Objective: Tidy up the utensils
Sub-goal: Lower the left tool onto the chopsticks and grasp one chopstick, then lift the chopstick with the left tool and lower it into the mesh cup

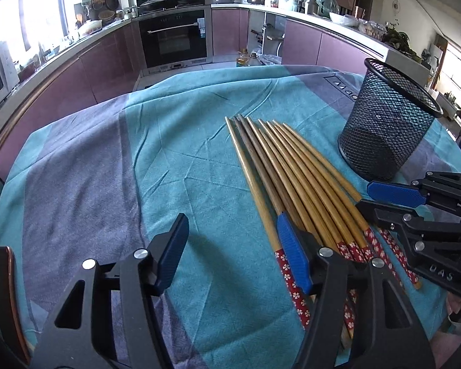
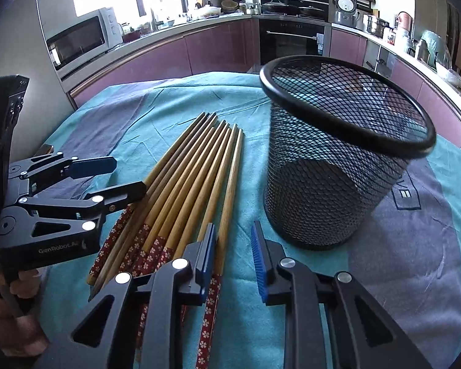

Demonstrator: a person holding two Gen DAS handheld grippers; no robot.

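Several wooden chopsticks (image 1: 292, 169) (image 2: 193, 178) with red flowered ends lie side by side on the cloth, tips pointing away. To their right stands a black mesh cup (image 1: 384, 129) (image 2: 322, 184), upright and with nothing in it. My left gripper (image 1: 233, 249) (image 2: 129, 175) is open at the bundle's left edge. Its right finger lies over the outer chopsticks, and the leftmost chopstick's red end sits just inside that pad. My right gripper (image 2: 233, 258) (image 1: 364, 197) is open at the right edge. The rightmost chopstick runs between its pads, close to the left one, and cloth shows beside the right one.
A teal and grey cloth (image 1: 107, 169) (image 2: 415, 246) covers the round table. A hand (image 2: 21, 307) holds the left gripper at the near left. A brown curved edge (image 1: 3, 292) shows at the near left. Kitchen cabinets and an oven (image 1: 175, 37) stand beyond the table.
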